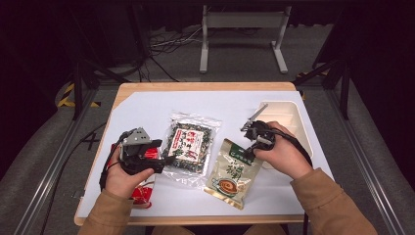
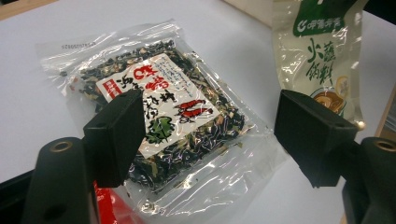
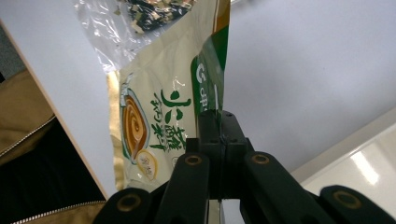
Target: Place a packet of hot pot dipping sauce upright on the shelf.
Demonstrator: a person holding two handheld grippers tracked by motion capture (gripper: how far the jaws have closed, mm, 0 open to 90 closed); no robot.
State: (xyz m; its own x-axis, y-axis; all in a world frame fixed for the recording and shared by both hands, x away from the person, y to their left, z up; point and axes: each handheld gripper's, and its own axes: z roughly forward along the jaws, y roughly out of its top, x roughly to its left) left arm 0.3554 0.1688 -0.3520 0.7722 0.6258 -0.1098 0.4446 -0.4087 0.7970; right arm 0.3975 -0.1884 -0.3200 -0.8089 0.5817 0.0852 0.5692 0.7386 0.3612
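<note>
Pouch in cream and green [image 3: 159, 116] hangs pinched at its top edge in our right tongs [image 3: 219, 126], just right of the seaweed packet [image 2: 159, 116], over which our left tongs [image 2: 210, 135] gape wide

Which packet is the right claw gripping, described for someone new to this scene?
On the white table, find the cream tray at the right. Just left of it lies a beige pouch with a green top band, pinched by the right claw; the neighbouring clear bag shows dark flakes.

Bright lit table, dark surroundings, plastic glare, soft focus
</note>
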